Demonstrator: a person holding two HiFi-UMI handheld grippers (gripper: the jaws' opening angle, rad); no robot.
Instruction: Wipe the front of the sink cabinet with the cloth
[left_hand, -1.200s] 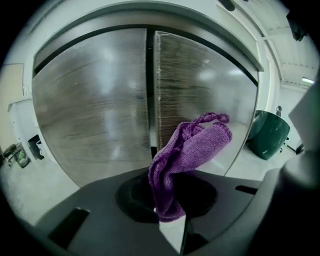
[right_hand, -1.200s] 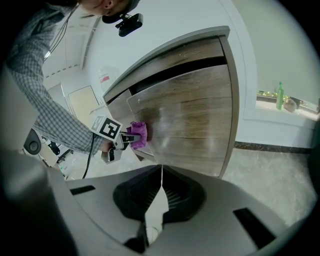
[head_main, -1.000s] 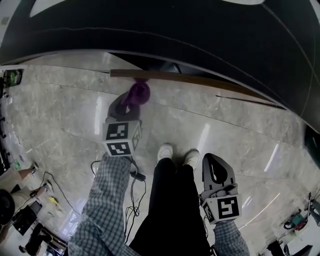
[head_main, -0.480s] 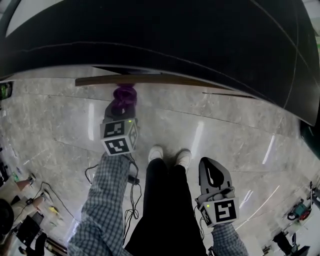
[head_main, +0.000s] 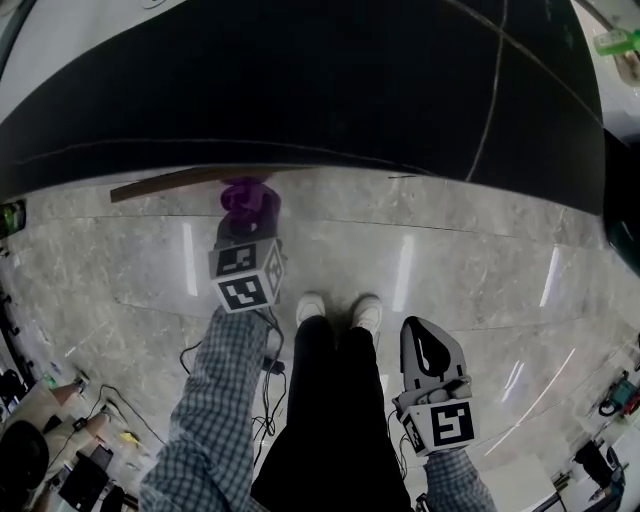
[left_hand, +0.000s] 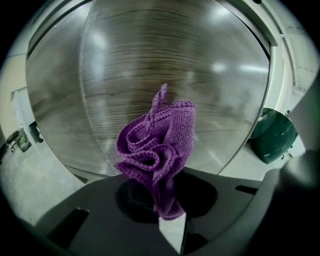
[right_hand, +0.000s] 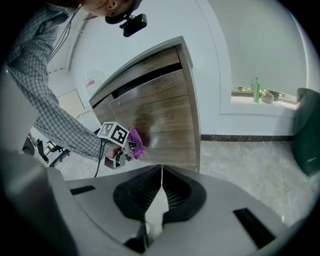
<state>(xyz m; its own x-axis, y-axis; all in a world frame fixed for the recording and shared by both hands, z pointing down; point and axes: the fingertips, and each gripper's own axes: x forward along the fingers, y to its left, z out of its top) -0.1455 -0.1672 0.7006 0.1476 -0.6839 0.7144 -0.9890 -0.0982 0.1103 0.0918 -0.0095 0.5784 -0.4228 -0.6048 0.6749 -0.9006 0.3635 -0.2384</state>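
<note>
left tongs grip the bunched purple cloth against the wood-grain sink cabinet front; right tongs hang closed, empty, beside the person's leg.

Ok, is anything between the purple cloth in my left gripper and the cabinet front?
Nothing visible does. The left gripper clamps the bunched cloth, which faces the wood-grain cabinet front directly; whether it touches isn't clear.
</note>
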